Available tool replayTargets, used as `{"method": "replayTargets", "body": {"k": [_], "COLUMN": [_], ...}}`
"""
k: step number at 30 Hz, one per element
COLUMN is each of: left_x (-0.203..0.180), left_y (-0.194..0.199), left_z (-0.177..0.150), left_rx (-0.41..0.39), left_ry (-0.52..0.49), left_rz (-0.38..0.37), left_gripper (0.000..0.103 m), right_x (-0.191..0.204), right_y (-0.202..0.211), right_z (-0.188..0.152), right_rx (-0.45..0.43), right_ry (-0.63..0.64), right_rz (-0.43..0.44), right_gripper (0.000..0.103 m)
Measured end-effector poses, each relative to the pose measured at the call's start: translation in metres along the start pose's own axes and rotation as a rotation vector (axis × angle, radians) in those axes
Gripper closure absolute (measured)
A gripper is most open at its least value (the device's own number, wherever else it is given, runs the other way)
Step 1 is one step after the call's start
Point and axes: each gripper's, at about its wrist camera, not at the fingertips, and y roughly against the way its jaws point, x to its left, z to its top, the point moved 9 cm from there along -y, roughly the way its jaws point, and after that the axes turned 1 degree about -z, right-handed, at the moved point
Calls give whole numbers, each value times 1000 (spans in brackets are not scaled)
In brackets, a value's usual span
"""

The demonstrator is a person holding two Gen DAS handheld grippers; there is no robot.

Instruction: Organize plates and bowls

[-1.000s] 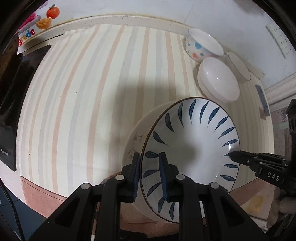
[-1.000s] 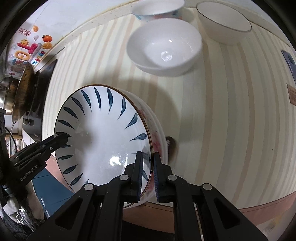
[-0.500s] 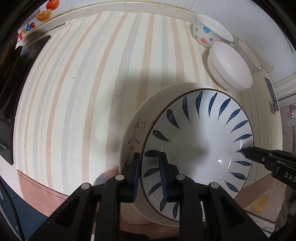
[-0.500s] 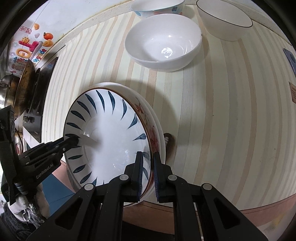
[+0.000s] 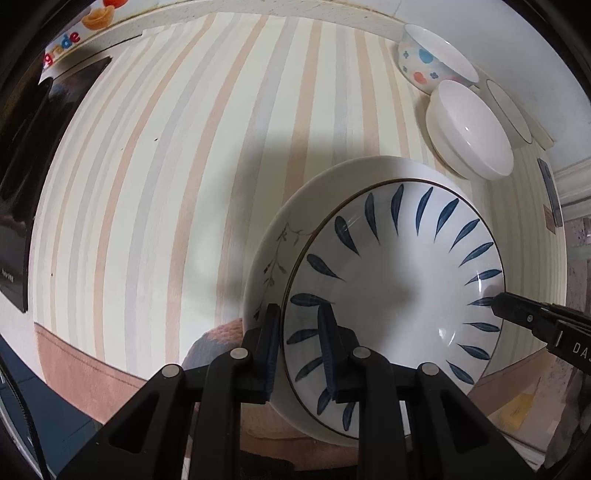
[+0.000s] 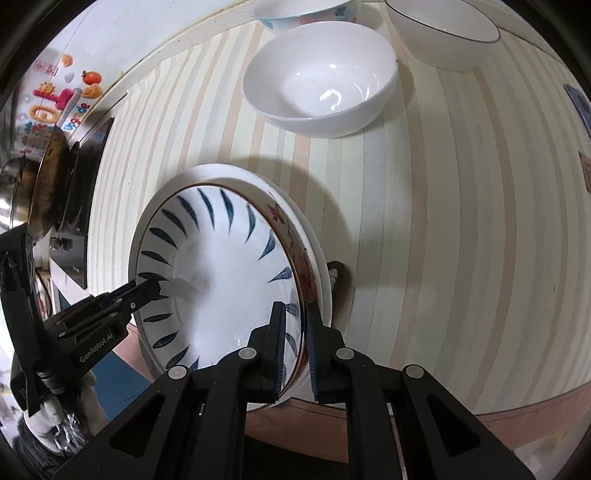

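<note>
Two grippers clamp one dish from opposite sides over a striped tablecloth (image 5: 177, 177) that covers the table, its stripes cream, peach and pale grey. On that cloth, near the front edge, lies a large cream plate (image 5: 280, 236) with a faint twig drawing on its rim; in the right wrist view its rim carries a red flower. Nested on it sits the blue-leaf plate (image 5: 399, 280), white with dark blue leaf strokes radiating round its wall and a thin brown rim line.

Farther back, a plain white bowl (image 6: 321, 77) stands upright on the cloth, just beyond the stacked plates. Behind it stand a dotted bowl (image 5: 432, 62) with blue and red spots, and a white bowl with a dark rim line (image 6: 443, 33), both near the wall.

Closed on the near-left rim of the blue-leaf plate is the left gripper (image 5: 297, 343), one finger inside the wall and one outside. Opposite it, the right gripper (image 6: 295, 343) pinches the same plate's rim the same way, its tips showing at the far right of the left wrist view.
</note>
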Motion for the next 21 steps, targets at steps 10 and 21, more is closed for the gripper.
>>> {"method": "replayTargets", "body": {"k": [10,21], "left_x": [1,-14], "left_y": [33,140], "left_z": [-5,-38], "left_rx": [-46,-226], "left_ry": [3,-67], "left_rz": [30,37], "left_gripper": [84,82], "right_x": [4,49], "right_y": [26,103], "right_z": [-2,-54], "right_rx": [-69,-222], "right_ry": [-27,46], "right_rz": [2,-27], "right_gripper": [86,69]}}
